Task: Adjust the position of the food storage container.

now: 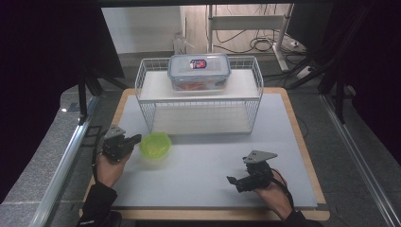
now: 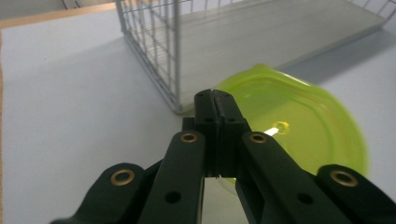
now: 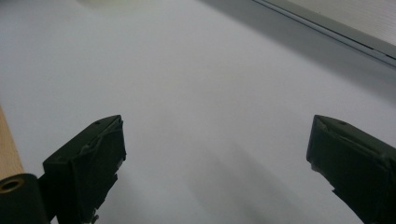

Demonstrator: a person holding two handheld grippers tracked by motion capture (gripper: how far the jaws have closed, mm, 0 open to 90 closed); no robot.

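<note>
Only label in sight is a dark oval sticker with red and white on the lid of the clear lidded container [image 1: 199,71]; its writing is too small to read. The container sits on the top shelf of the white wire rack [image 1: 198,94], far centre of the table [image 1: 203,161], with orange contents showing through the wall. No other readable text.

Left gripper [image 1: 134,139] – held in the person's left hand [image 1: 111,168] at the near left of the table, forearm in a dark sleeve coming up from the bottom edge, the tool pointing right toward the green bowl [image 1: 155,145]. In the left gripper view the jaws are pressed fully together; the tips sit at the bowl's [image 2: 299,121] near rim, and whether they pinch the rim or just sit over it cannot be told. The bowl is translucent lime green, upright on the grey mat, just in front of the rack's near left corner [image 2: 175,100].

Right gripper [image 1: 232,180] – held in the right hand [image 1: 274,191] at the near right, grey three-cornered plate on top, pointing left and low over the table. In the right gripper view [image 3: 215,158] the jaws are spread wide with bare grey table [image 3: 196,84] between them – nothing gripped. It is well apart from the bowl and the rack.
</note>
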